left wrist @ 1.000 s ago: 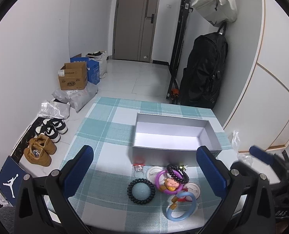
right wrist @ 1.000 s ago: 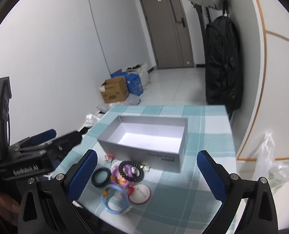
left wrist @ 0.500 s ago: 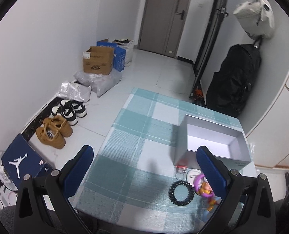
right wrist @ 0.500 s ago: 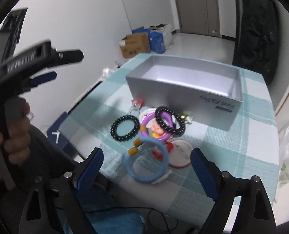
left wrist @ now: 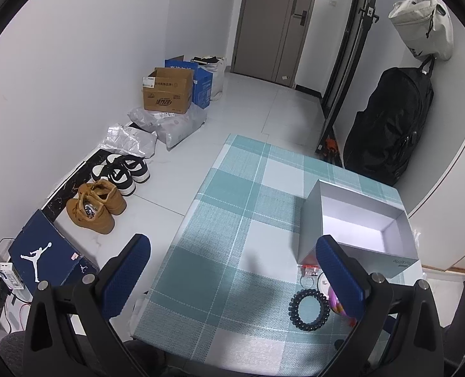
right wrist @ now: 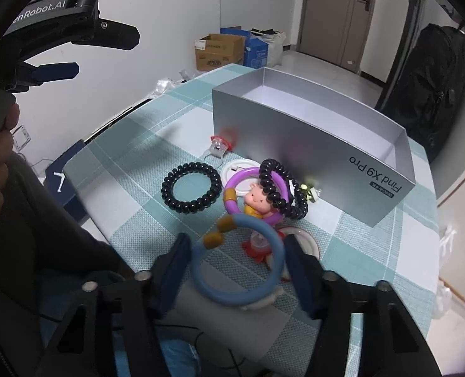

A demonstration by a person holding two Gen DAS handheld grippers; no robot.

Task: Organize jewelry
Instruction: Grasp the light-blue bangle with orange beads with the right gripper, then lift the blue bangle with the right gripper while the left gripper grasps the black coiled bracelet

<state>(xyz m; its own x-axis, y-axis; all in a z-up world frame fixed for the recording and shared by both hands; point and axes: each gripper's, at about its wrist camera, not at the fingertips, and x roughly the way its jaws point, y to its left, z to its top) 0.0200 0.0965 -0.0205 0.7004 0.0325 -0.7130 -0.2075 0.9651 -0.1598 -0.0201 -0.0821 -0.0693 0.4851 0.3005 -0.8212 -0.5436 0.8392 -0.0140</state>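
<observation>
A blue bracelet lies at the near edge of the checked tablecloth. My right gripper straddles it with the jaws closing, the pads close beside the ring but not clearly pressing on it. Behind the bracelet lie a purple ring with a doll, a black spiral tie resting on it, and another black spiral tie. The open grey box stands behind them. My left gripper hangs open and empty over the left of the table.
White discs, a red-topped ring and a small gold piece lie by the box front. On the floor to the left are shoes and cardboard boxes. A black backpack leans at the wall.
My right gripper came down over the blue bracelet and its jaws narrowed around it. The left gripper swung left, so the box and jewelry slid to the right of its view.
</observation>
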